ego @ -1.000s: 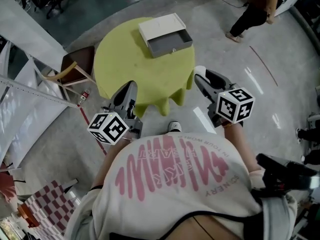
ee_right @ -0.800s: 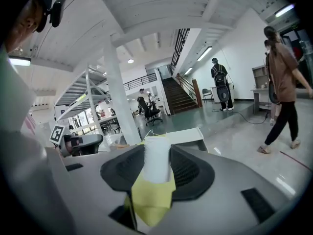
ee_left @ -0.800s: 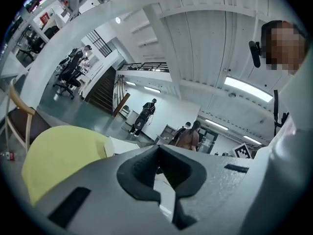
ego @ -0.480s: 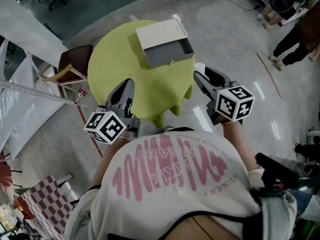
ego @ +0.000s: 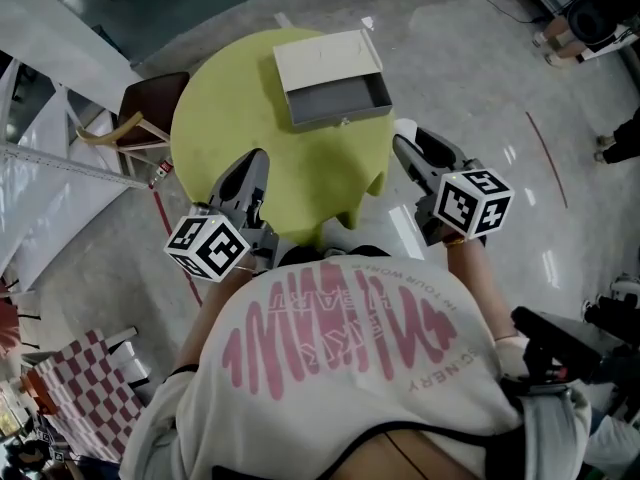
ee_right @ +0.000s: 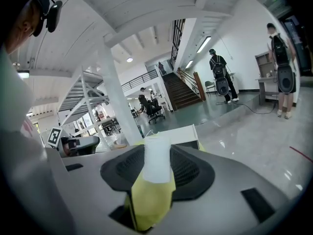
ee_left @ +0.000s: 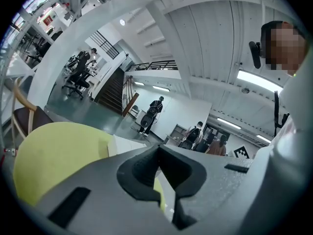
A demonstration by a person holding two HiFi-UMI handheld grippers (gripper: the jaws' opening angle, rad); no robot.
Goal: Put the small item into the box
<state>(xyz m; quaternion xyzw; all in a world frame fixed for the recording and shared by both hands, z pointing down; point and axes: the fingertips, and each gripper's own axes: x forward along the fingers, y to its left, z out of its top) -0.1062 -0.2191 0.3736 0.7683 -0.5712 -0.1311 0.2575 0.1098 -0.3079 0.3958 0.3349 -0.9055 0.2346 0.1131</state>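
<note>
A white box (ego: 330,76) with its grey drawer pulled open stands on the far side of the round yellow-green table (ego: 240,128). My right gripper (ego: 405,140) hangs off the table's right edge, short of the box, shut on a small white item (ego: 403,129). In the right gripper view the small white item (ee_right: 156,159) stands upright between the pads, with the box (ee_right: 181,132) beyond it. My left gripper (ego: 255,163) hovers over the table's near edge with its jaws shut and nothing in them. The left gripper view shows its fingertips (ee_left: 146,153) touching.
A wooden chair (ego: 135,118) stands at the table's left, beside white slanted beams (ego: 60,163). A person (ego: 590,13) is at the far right on the shiny floor. A red-and-white checkered mat (ego: 75,398) lies at the lower left.
The table and box have drifted slightly in the head view, now a little closer. Both grippers keep nearly the same pose, the right one still holding the white item.
</note>
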